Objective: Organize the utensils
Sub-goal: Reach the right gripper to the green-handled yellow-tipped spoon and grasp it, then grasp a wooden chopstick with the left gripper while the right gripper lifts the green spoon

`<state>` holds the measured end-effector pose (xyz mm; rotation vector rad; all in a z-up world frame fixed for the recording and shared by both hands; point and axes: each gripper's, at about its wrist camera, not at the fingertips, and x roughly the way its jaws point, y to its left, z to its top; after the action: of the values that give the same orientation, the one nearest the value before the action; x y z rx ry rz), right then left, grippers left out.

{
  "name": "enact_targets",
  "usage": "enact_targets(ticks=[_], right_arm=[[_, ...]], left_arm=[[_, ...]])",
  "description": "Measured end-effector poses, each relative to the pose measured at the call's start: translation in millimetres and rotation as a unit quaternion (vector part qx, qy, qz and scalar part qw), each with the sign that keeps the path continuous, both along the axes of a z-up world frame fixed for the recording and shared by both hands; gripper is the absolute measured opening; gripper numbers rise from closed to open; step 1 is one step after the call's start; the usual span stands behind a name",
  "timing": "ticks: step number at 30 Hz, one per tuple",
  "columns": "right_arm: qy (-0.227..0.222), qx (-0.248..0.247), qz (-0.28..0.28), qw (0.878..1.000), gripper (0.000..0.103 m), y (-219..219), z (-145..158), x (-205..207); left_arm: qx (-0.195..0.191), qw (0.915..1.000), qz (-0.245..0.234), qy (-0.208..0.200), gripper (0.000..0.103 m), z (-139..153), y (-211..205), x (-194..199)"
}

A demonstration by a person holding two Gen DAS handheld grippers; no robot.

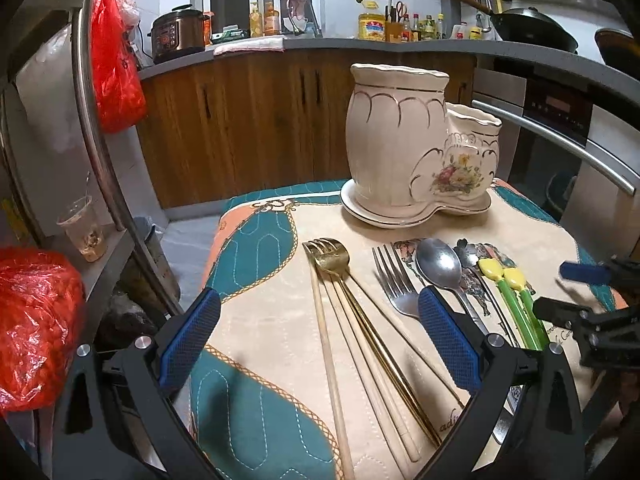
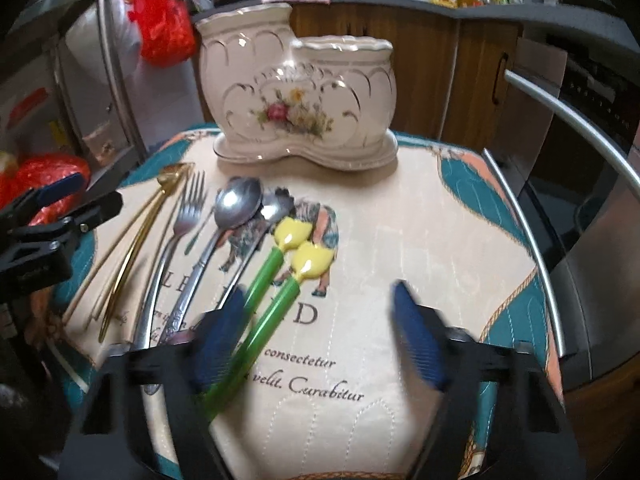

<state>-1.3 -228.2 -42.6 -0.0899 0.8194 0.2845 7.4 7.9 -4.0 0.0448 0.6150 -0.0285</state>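
Note:
A cream ceramic double-pot utensil holder (image 1: 416, 148) (image 2: 298, 96) stands at the far side of a quilted mat (image 1: 280, 320) (image 2: 400, 216). Laid in a row on the mat are wooden chopsticks (image 1: 332, 368), a gold spoon-fork (image 1: 326, 254) (image 2: 170, 180), a steel fork (image 1: 394, 280) (image 2: 188, 208), a steel spoon (image 1: 438, 262) (image 2: 238, 202), and two green-handled yellow tulip utensils (image 1: 516, 292) (image 2: 296, 248). My left gripper (image 1: 320, 340) is open above the chopsticks and gold utensil. My right gripper (image 2: 320, 340) is open, its left finger (image 2: 218, 340) over the green handles.
A metal rack with red plastic bags (image 1: 36, 320) and a plastic cup (image 1: 82, 228) stands left of the mat. Wooden cabinets and a counter with a rice cooker (image 1: 178, 34) lie behind. An oven with a steel handle (image 1: 560, 140) is at the right.

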Motion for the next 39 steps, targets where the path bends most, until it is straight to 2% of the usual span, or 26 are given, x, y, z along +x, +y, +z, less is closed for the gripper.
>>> enact_targets(ticks=[3, 9, 18, 22, 24, 26, 33, 37, 39], right_arm=[[0.023, 0.017, -0.003, 1.0, 0.051, 0, 2, 5], [0.034, -0.002, -0.005, 0.999, 0.035, 14, 8, 7], [0.08, -0.031, -0.017, 0.996, 0.032, 28, -4, 16], [0.083, -0.032, -0.018, 0.996, 0.03, 30, -3, 20], [0.083, -0.021, -0.02, 0.996, 0.018, 26, -4, 20], [0.082, -0.011, -0.022, 0.996, 0.013, 23, -3, 21], [0.037, 0.012, -0.031, 0.999, 0.011, 10, 1, 16], [0.022, 0.044, -0.038, 0.998, 0.011, -5, 6, 16], [0.012, 0.049, -0.036, 0.998, 0.011, -9, 9, 16]], left_arm=[[0.005, 1.0, 0.001, 0.002, 0.097, -1, 1, 1], [0.005, 1.0, -0.002, 0.004, 0.097, -2, 3, 1], [0.001, 1.0, -0.005, -0.005, 0.097, 2, 8, -4], [-0.001, 1.0, -0.008, -0.003, 0.097, 3, 12, -5], [-0.002, 1.0, -0.009, 0.0, 0.097, 3, 15, -5], [-0.004, 0.9999, -0.012, 0.006, 0.097, 2, 18, -5], [-0.011, 0.9993, -0.014, 0.032, 0.096, -5, 26, -1], [-0.027, 0.9972, -0.018, 0.067, 0.081, -14, 31, 6], [-0.021, 0.9963, -0.016, 0.081, 0.068, -18, 30, 9]])
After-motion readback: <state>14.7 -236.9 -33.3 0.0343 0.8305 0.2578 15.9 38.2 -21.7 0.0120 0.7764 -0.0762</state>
